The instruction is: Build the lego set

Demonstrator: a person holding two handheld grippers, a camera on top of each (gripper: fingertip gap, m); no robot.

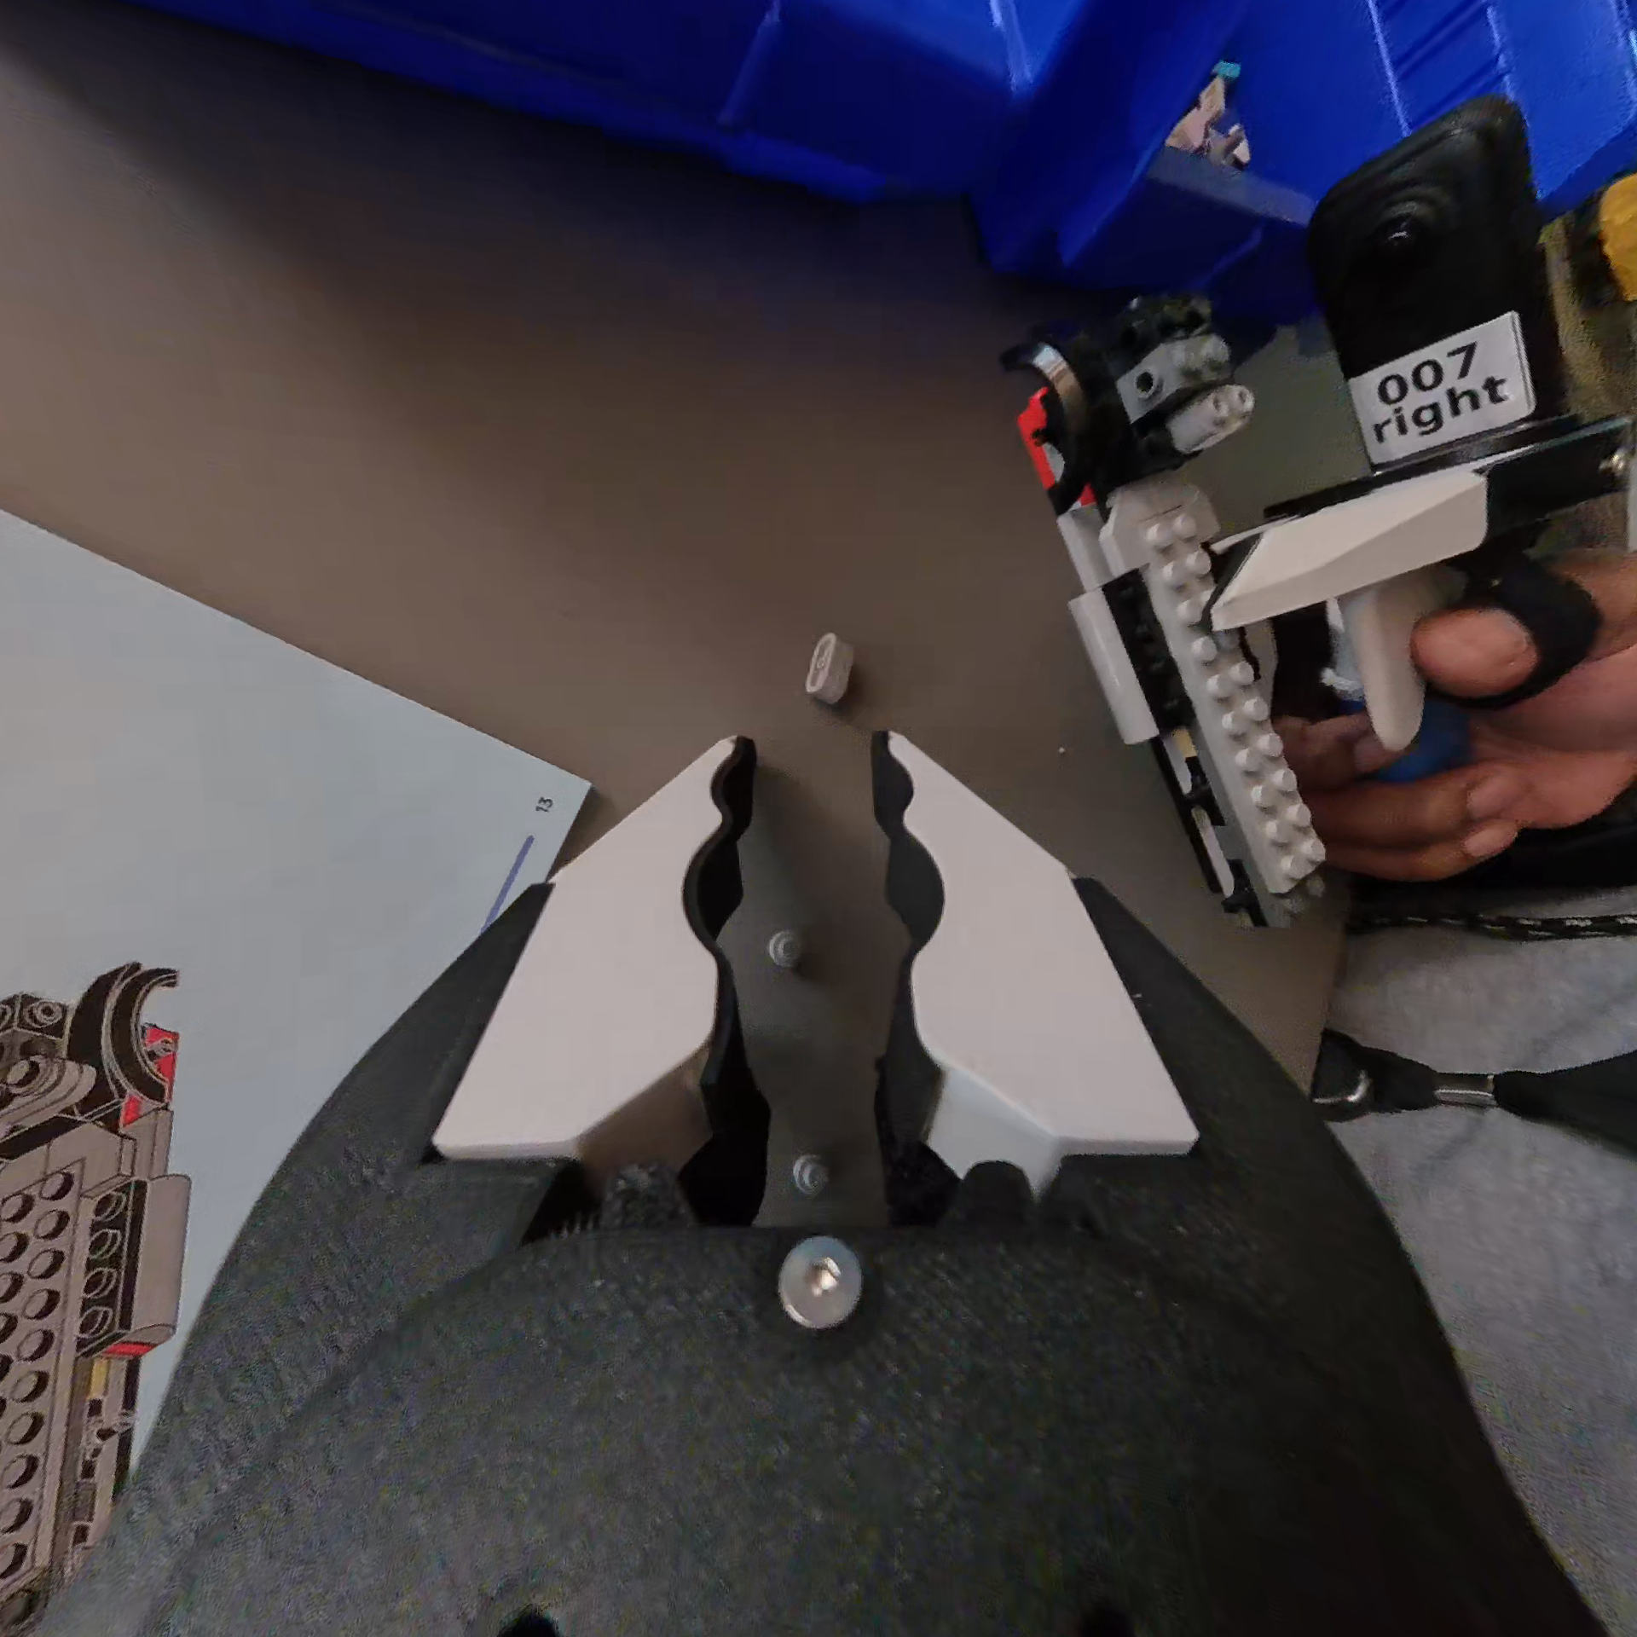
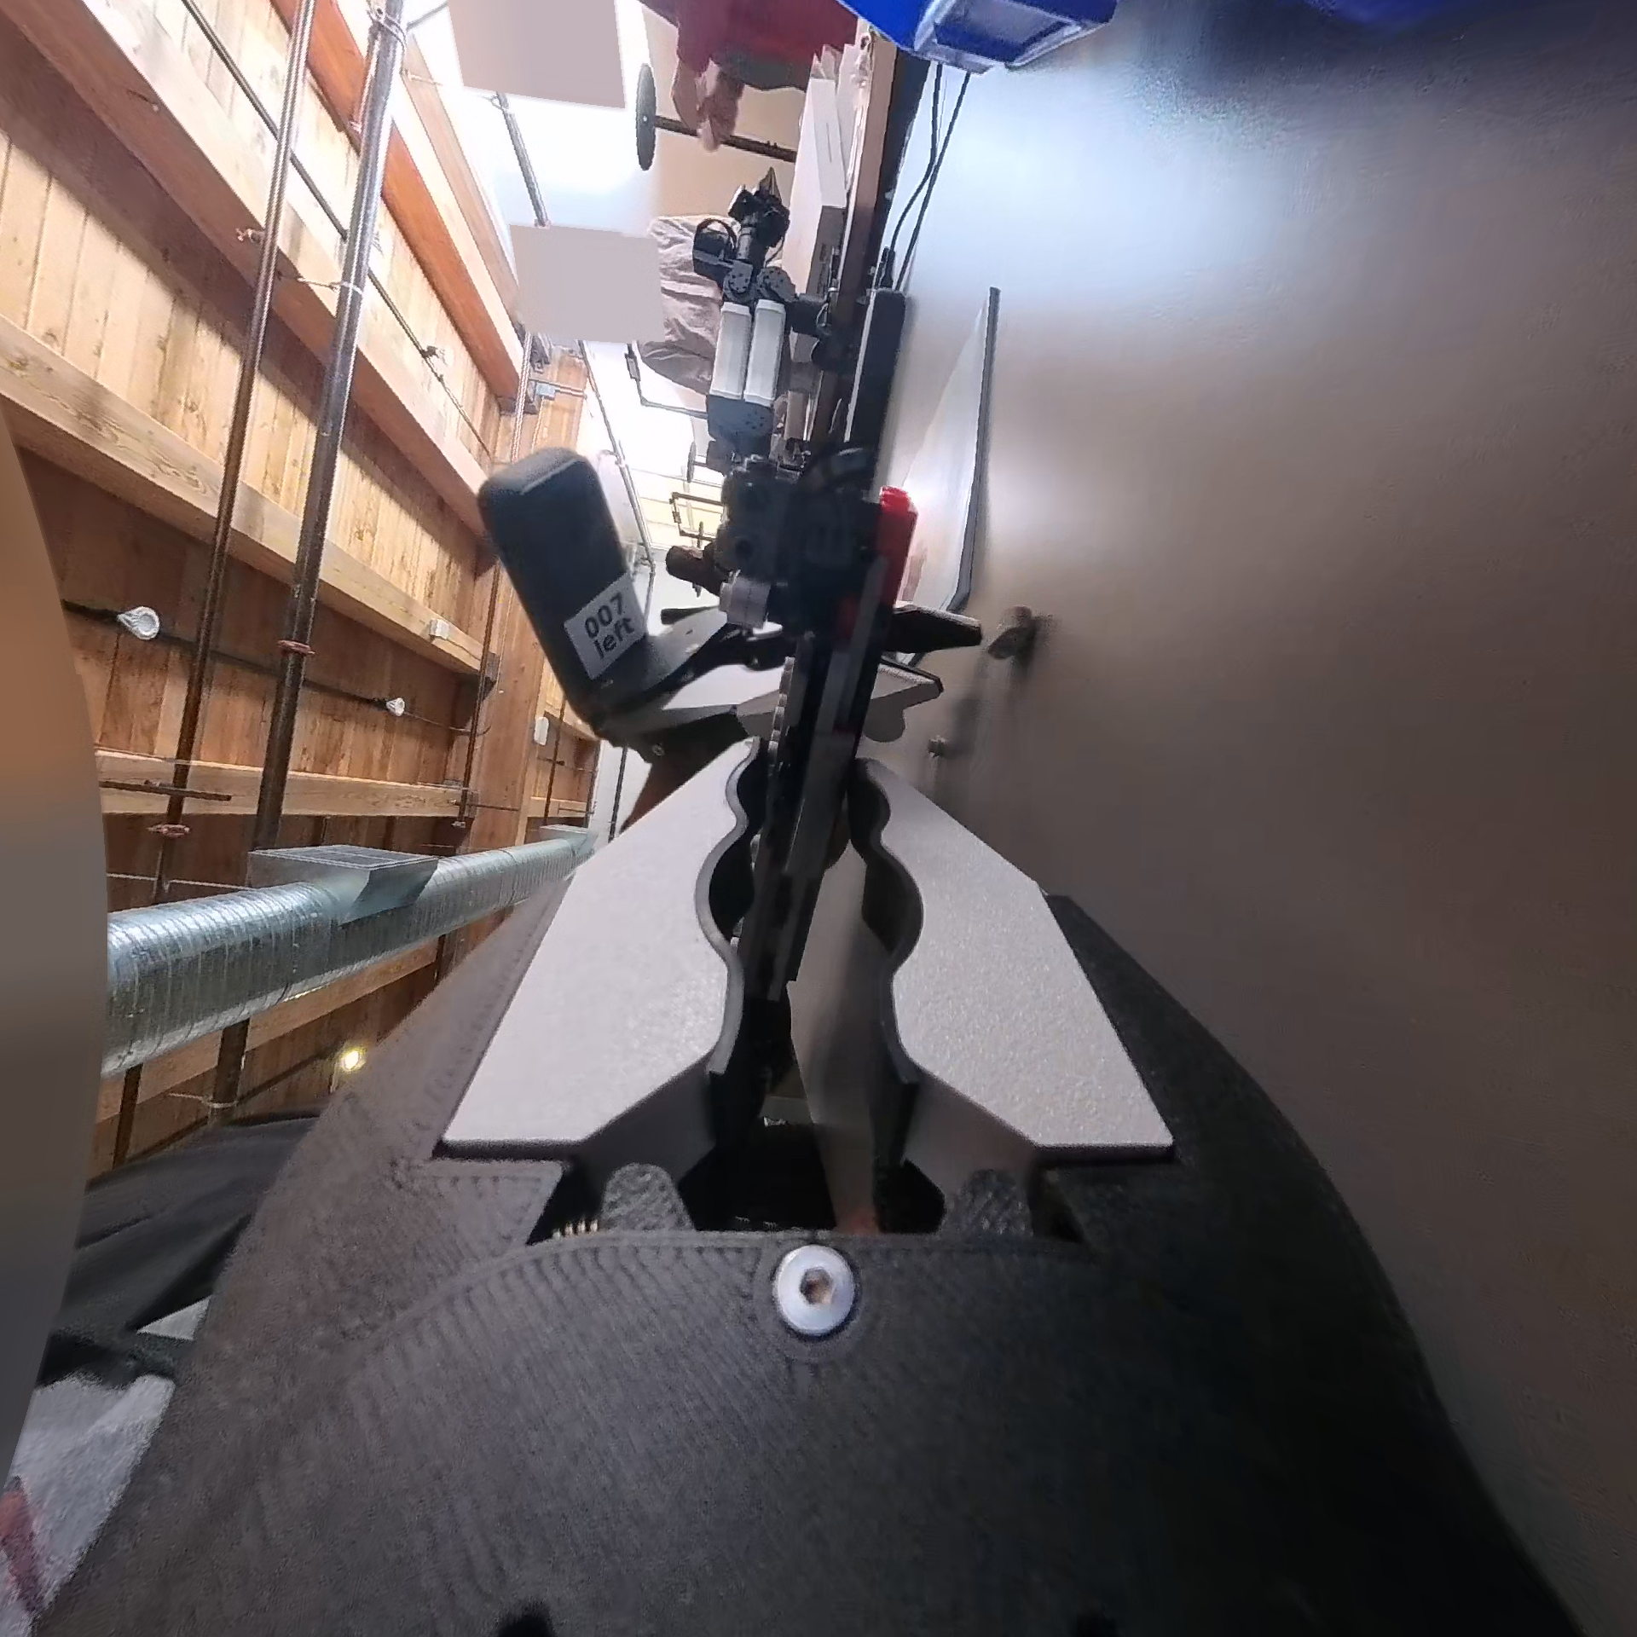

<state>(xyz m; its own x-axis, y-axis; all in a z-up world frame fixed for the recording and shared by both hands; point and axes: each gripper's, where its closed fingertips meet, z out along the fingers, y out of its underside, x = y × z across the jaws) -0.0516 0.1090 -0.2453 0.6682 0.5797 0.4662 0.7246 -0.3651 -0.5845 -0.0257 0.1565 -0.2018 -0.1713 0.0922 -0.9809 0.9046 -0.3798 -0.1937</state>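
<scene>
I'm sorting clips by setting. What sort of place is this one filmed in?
Probably a workshop or lab. The right wrist view shows exposed wooden wall framing, a metal duct and robot hardware; blue bins sit on the dark table.

**Location: robotics workshop or lab**

You are working at a dark brown table [image 1: 531, 399] with blue storage bins [image 1: 1107, 115] at its far edge. Exposed wooden wall boards [image 2: 177, 443], a metal duct [image 2: 310, 939] and a robot arm [image 2: 753, 292] on a far bench indicate a workshop.
</scene>
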